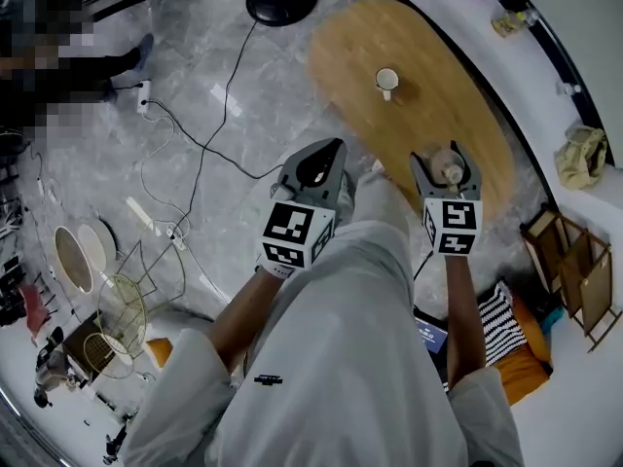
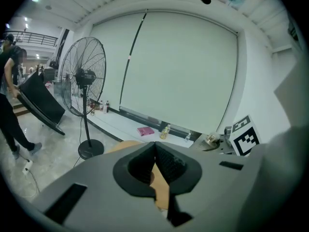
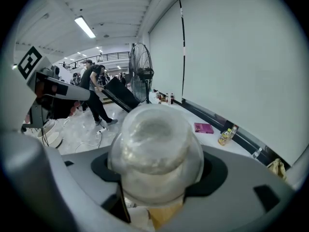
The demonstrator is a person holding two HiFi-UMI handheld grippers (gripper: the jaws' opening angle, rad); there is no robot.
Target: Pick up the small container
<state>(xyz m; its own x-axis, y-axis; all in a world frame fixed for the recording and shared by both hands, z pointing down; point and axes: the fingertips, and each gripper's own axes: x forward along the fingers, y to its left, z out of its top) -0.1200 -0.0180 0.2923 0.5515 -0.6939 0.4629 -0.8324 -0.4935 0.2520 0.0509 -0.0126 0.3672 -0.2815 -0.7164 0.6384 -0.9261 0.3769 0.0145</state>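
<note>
We see the small container (image 3: pixel 154 149) in cloudy, translucent plastic, the desk (image 1: pixel 360 47) in warm, matt wood, the floor (image 1: pixel 195 86) in glossy grey marbled stone, and our sleeves (image 1: pixel 180 387) in smooth pale cloth.

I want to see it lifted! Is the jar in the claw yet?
Yes, in: the jar sits between the right gripper's jaws, which press on its sides.

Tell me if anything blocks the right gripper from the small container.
Nothing visible does: the small container sits gripped between the jaws of the right gripper, over the wooden table.
</note>
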